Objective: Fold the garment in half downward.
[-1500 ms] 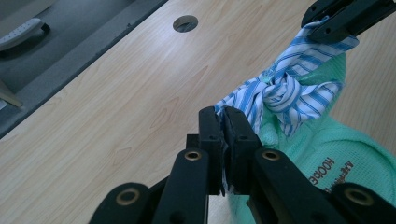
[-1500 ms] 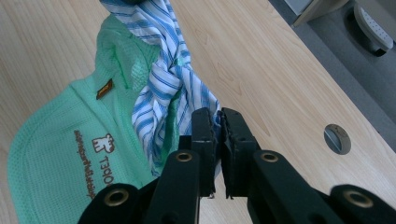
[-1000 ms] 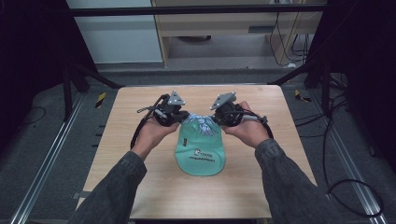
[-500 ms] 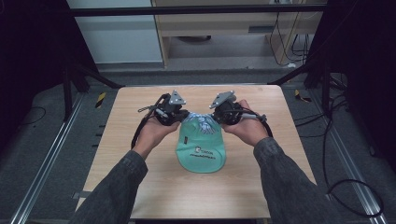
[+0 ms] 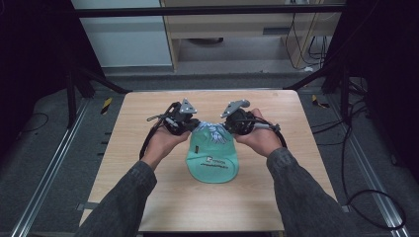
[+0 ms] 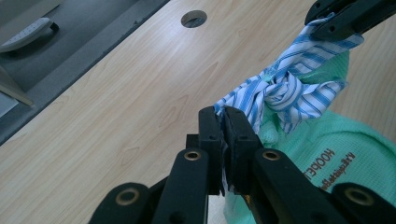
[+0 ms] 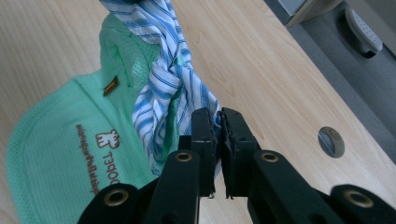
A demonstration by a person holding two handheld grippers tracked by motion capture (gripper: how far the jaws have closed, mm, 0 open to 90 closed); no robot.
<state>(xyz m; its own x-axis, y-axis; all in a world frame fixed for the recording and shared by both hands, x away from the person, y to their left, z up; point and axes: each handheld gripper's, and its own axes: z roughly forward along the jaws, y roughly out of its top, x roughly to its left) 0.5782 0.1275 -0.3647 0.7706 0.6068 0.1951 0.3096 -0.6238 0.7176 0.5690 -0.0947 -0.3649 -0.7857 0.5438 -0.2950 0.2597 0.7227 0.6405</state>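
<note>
A mint-green fabric bag [image 5: 213, 159] with printed lettering lies on the wooden table [image 5: 148, 187], its neck tied by a blue-and-white striped cloth [image 5: 213, 131]. My left gripper [image 6: 223, 122] is shut on one end of the striped cloth [image 6: 280, 88]. My right gripper [image 7: 215, 122] is shut on the other end of the striped cloth [image 7: 163, 74]. A knot sits between the two grippers, above the green bag [image 6: 322, 154]. From above, the left gripper [image 5: 190, 125] and right gripper [image 5: 228, 124] flank the bag's top. The green bag [image 7: 70, 149] spreads flat toward the person.
A round cable hole [image 6: 194, 18] is set in the table near its far edge; it appears as cable hole [image 7: 330, 141] too. Dark frame legs and cables [image 5: 356, 197] stand on the floor around the table. A cabinet [image 5: 237, 29] stands beyond.
The two grippers have moved slightly apart and the striped cloth between them looks pulled tighter. The bag has barely shifted.
</note>
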